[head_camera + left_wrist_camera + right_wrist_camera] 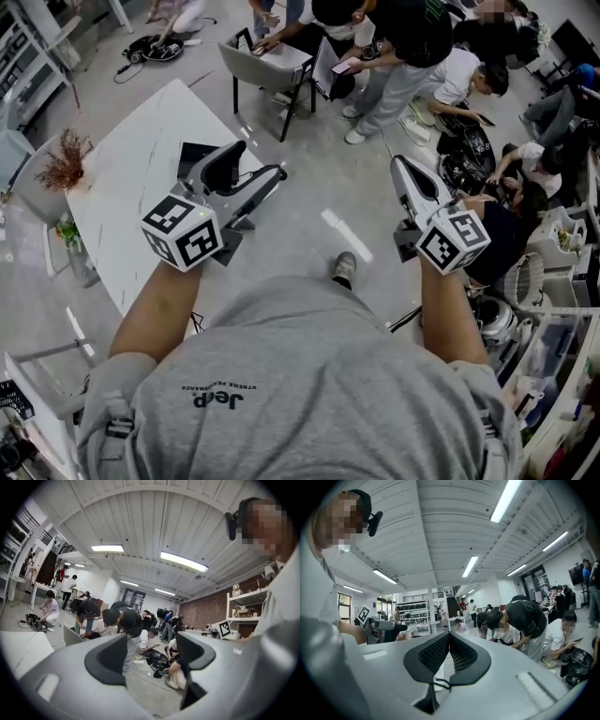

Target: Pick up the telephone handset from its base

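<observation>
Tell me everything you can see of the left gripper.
The left gripper has a smooth grey body that looks like plastic, with two jaws lined with black pads. The jaws stand wide apart with nothing between them. A marker cube with black-and-white squares sits at its rear, where the person's forearm meets it. It points forward and, in the head view, shows over the edge of the white table without touching it.

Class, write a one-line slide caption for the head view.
Left gripper open, right gripper shut, held near a white table; people gather beyond.
</observation>
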Tool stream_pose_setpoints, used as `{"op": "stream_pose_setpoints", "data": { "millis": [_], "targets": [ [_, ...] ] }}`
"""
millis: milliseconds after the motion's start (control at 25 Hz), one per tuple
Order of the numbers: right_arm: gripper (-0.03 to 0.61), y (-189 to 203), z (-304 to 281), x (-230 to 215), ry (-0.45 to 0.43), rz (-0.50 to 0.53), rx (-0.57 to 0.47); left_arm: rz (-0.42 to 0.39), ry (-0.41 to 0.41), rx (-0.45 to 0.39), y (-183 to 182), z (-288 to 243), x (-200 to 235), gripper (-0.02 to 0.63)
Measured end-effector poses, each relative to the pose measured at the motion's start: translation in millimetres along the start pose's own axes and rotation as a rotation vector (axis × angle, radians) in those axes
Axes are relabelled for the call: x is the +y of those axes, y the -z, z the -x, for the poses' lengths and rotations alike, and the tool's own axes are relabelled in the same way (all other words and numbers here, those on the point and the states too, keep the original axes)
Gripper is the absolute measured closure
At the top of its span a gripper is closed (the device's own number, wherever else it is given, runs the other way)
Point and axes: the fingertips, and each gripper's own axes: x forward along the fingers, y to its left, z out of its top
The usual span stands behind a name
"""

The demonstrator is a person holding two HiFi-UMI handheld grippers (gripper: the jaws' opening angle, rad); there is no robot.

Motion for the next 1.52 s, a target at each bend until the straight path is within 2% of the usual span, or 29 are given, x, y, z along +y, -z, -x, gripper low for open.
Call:
{"op": "stream_pose_setpoints", "data": {
  "millis": [200,360,640,1000,1120,1360,1520],
  "targets": [
    [0.572,-6,-26,-71,-0.111,0.027,0.001,-0.006,-0.081,-0.039,4,-66,-3,0.242],
    [0.572,-19,-44,-129,-0.199,0.053,0.021,0.025,-0.156,-0.071,-2,-125,-3,0.242],
    [0.572,-18,-96,-161,-0.327,0.086,0.056,0.067,-0.256,-0.09,-5,-164,21,0.241],
    [0.572,6,-180,-117,-0.395,0.067,0.114,0.119,-0.322,-0.092,7,-123,95,0.242],
    [0.572,11,-211,-93,-0.446,0.085,0.14,0.157,-0.367,-0.109,15,-99,118,0.242],
    [0.572,37,-272,-35,-0.588,0.107,0.187,0.262,-0.509,-0.132,57,-42,153,0.242],
    [0.572,63,-300,4,-0.648,0.129,0.212,0.314,-0.582,-0.129,91,-5,174,0.242]
  ]
}}
